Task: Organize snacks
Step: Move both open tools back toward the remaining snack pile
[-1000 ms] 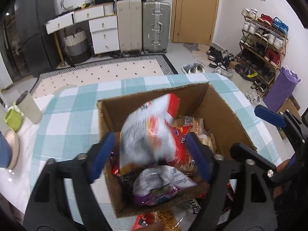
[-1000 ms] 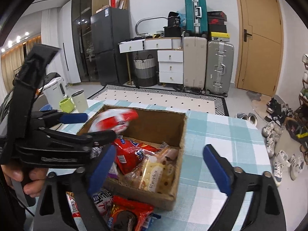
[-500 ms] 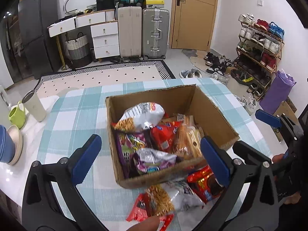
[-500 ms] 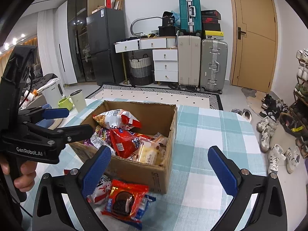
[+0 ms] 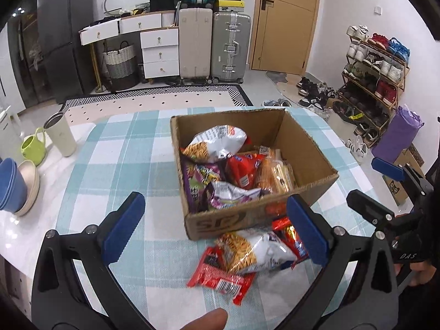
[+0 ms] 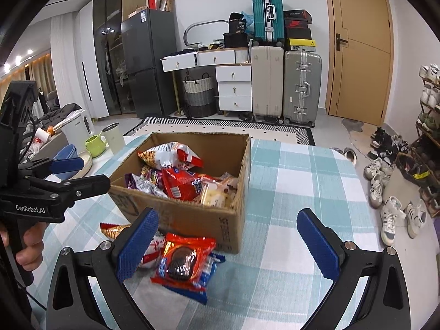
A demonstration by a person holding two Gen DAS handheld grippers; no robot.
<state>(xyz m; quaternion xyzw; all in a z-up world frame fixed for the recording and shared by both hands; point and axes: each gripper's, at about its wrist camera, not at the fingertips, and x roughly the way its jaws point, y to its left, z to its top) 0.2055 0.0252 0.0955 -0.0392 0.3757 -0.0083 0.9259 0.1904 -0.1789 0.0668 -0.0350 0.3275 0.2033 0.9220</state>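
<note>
Open-topped brown cardboard box (image 5: 255, 217) on the teal-and-white checked tablecloth (image 5: 115, 165), at 12 o'clock from the left gripper (image 5: 214, 229).

Box contents, left wrist view:
- White-and-orange snack bag with red trim (image 5: 217, 144), on top, toward the rear wall at 12 o'clock.
- Purple snack packet (image 5: 200, 177), against the 9 o'clock wall.
- Silver-and-purple crumpled packet (image 5: 236, 194), against the near wall at 6 o'clock.
- Red foil packet (image 5: 243, 167), centre.
- Clear-wrapped pale biscuit pack (image 5: 275, 176), toward 3 o'clock.

Outside the box, on the cloth just beside the near wall:
- White-and-orange noodle-snack bag (image 5: 253, 250), lying partly over a flat red wrapper with barcode (image 5: 220, 277).
- Red-and-blue packet with dark round biscuit picture (image 6: 184, 258), touching the box base, at 11 o'clock from the right gripper (image 6: 228, 242).

Left gripper: blue-padded fingers (image 5: 123, 228) spread fully wide, having just been opening; nothing pinched between them, loose bags on the cloth below the gap. Right gripper: blue-padded fingers (image 6: 137, 242) spread wide, nothing pinched.

Other containers at 9 to 10 o'clock on the table: cream tumbler (image 5: 62, 134), lime-green mug (image 5: 34, 145), stacked blue and cream bowls (image 5: 16, 184); contents not visible.
</note>
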